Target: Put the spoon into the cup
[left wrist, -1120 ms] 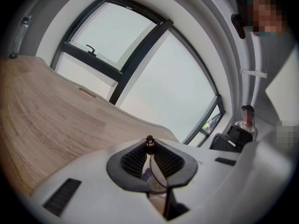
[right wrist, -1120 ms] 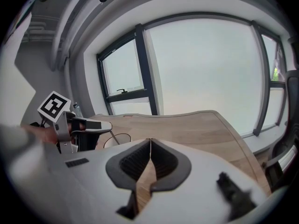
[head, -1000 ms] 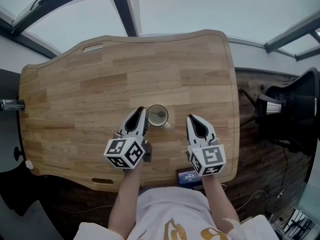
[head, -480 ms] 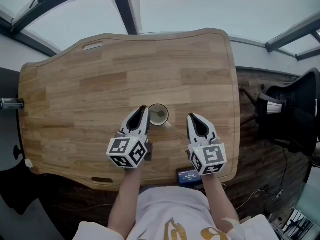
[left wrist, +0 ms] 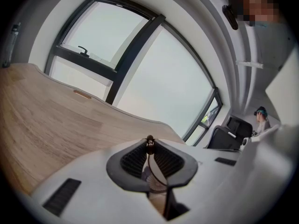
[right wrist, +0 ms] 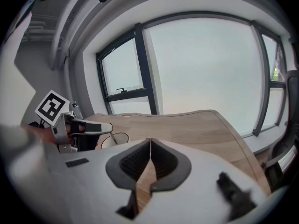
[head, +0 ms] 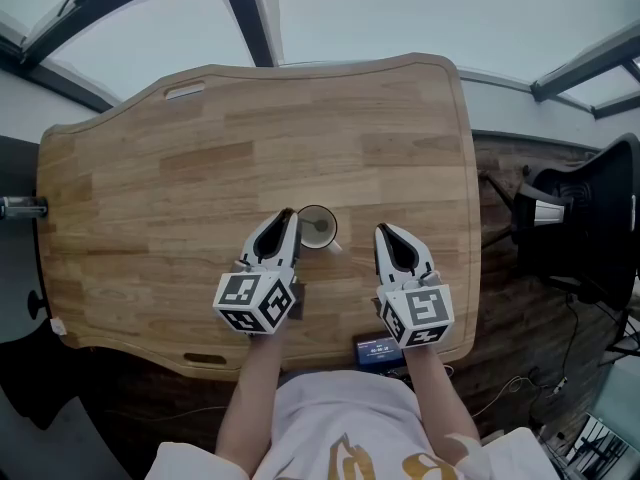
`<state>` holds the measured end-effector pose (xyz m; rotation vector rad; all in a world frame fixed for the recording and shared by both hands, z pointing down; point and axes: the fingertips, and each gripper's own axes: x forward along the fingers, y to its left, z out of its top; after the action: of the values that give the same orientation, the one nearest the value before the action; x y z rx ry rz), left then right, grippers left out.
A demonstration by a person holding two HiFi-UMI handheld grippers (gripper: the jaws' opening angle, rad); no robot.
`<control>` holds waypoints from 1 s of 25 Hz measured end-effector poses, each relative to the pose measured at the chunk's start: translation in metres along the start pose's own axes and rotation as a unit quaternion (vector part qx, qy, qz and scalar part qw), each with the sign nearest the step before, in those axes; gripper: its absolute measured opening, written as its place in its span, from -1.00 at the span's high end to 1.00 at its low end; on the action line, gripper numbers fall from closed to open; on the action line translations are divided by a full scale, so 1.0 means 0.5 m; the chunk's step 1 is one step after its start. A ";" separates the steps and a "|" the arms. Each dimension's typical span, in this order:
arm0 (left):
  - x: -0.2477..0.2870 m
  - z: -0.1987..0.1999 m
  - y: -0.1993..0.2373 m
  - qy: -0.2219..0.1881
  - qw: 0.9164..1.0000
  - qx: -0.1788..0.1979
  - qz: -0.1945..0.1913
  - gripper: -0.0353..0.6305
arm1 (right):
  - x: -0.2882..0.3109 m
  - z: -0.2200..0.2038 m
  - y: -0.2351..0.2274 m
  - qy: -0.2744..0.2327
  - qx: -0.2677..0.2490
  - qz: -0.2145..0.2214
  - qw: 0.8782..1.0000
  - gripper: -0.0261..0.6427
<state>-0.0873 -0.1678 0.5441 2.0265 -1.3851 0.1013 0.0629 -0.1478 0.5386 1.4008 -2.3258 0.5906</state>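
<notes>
Head view: on the left, the left gripper [head: 288, 215] has slid only a tiny bit to the right in the last second. Its tip is just beside the rim of the cup [head: 330, 238]. In the left gripper view, its jaws are squeezed together on the thin top end of the spoon [head: 316, 226]. So it has not let go.

In the middle, the cup stands upright on the wooden table [head: 200, 158], in almost the same spot as a second ago. The round end of the spoon is down inside the cup. The handle leans up and to the left, toward the left gripper's tip. The right gripper view shows this too: a thin line runs from that tip down into the cup.

On the right, the right gripper [head: 381, 230] sits over the table, a little apart from the cup. It has hardly moved. Its jaws are pressed together with nothing between them.

Almost nothing is different from a second ago, so I think the big move is over. The spoon is already in the cup. What is left is for the left jaws to let go, so the spoon can rest on the rim by itself. If the gripper pulls away while it is holding on, the spoon could come back out or tip the cup.
</notes>
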 end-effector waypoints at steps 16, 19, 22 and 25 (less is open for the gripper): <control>-0.004 0.003 0.001 -0.008 1.000 -0.012 0.001 0.69 | -0.006 0.008 -0.001 -0.007 -0.002 0.000 1.000 0.83; -0.007 0.006 0.001 -0.012 1.000 -0.012 0.005 0.61 | -0.011 0.012 -0.001 -0.010 -0.004 0.000 1.000 0.83; -0.016 0.016 0.002 -0.022 1.000 -0.005 0.013 0.58 | -0.018 0.018 0.002 -0.013 -0.006 0.000 1.000 0.83; -0.030 0.029 0.006 -0.034 0.999 0.001 0.026 0.56 | -0.025 0.028 0.005 -0.019 -0.008 -0.001 1.000 0.83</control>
<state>-0.1009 -0.1648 0.5281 2.0141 -1.4796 0.0578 0.0650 -0.1446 0.5199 1.4186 -2.3529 0.5470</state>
